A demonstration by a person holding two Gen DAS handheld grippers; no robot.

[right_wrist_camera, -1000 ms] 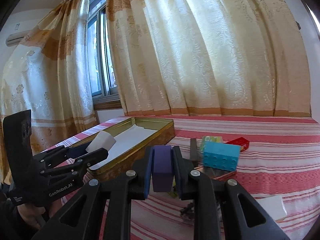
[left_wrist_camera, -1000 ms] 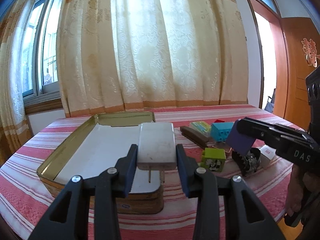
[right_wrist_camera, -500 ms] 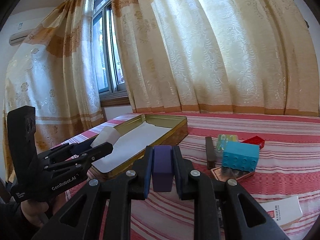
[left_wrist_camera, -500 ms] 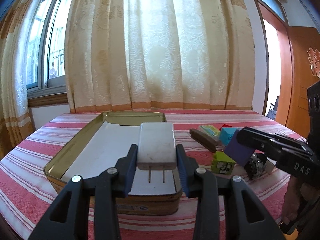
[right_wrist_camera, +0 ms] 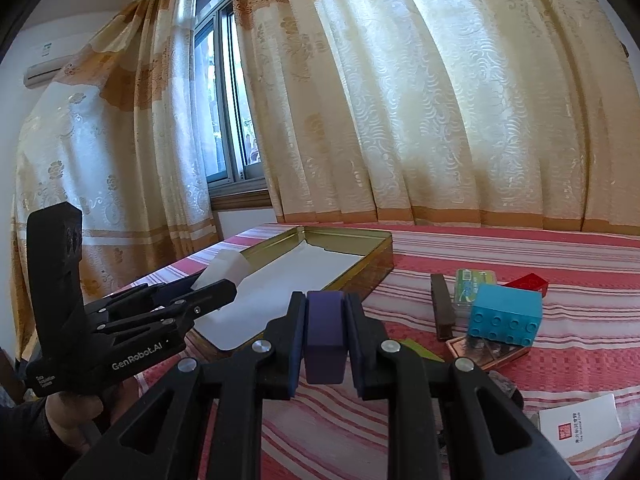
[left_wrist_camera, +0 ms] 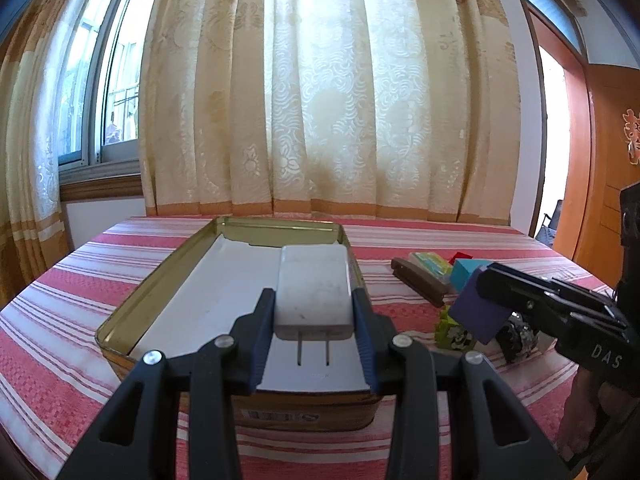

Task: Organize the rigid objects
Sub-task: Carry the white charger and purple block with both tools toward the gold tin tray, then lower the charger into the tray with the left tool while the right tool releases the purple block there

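Left tool (left_wrist_camera: 314, 320) nearly level above gold tin (left_wrist_camera: 168, 280), clamping white charger (left_wrist_camera: 314, 292), right tool (right_wrist_camera: 325, 328) gripping purple block (right_wrist_camera: 325, 332)

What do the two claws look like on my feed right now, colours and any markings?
Both are matte black plastic with angular, cut-out finger arms, round silver screws at the joints and dark blue ribbed pads. The left claw carries white "GenRobot.AI" lettering on its side, legible in the right wrist view. The right claw shows white letters "DAS" on its body in the left wrist view. No cables are visible.
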